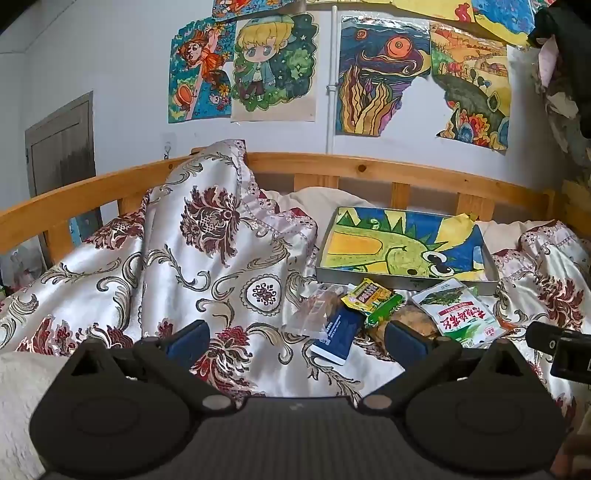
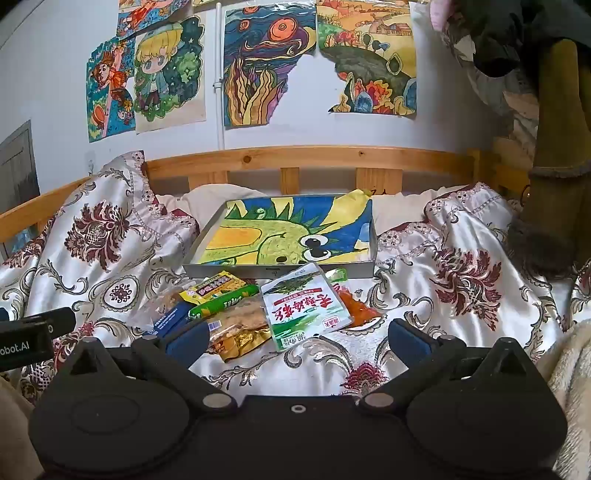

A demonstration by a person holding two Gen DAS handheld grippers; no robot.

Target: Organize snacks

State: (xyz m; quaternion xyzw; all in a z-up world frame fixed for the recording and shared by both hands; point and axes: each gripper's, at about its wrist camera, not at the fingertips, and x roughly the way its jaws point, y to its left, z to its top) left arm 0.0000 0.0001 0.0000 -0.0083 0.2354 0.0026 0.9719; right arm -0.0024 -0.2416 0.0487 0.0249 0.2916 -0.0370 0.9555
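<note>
Several snack packets lie in a heap on the patterned bedspread, just in front of a shallow grey tray [image 1: 406, 282] [image 2: 192, 268] lined with a dinosaur drawing. Among them are a white-and-green pouch [image 1: 458, 314] [image 2: 306, 306], a yellow packet [image 1: 365, 293] [image 2: 214, 285], a green stick pack [image 2: 221, 303], a dark blue box [image 1: 338, 332] [image 2: 168, 321], a clear wrapper [image 1: 314, 306] and an orange packet [image 2: 360, 308]. My left gripper [image 1: 295, 341] stands open, short of the heap. My right gripper [image 2: 295, 341] is open too, with nothing between its fingers, just before the pouch.
A wooden bed rail [image 1: 369, 170] [image 2: 314, 153] runs behind the tray, with drawings taped on the wall above. The bedspread bunches up high at the left [image 1: 207, 206]. A fluffy blanket [image 2: 569, 369] lies at the right edge. Clothes hang at top right [image 2: 524, 33].
</note>
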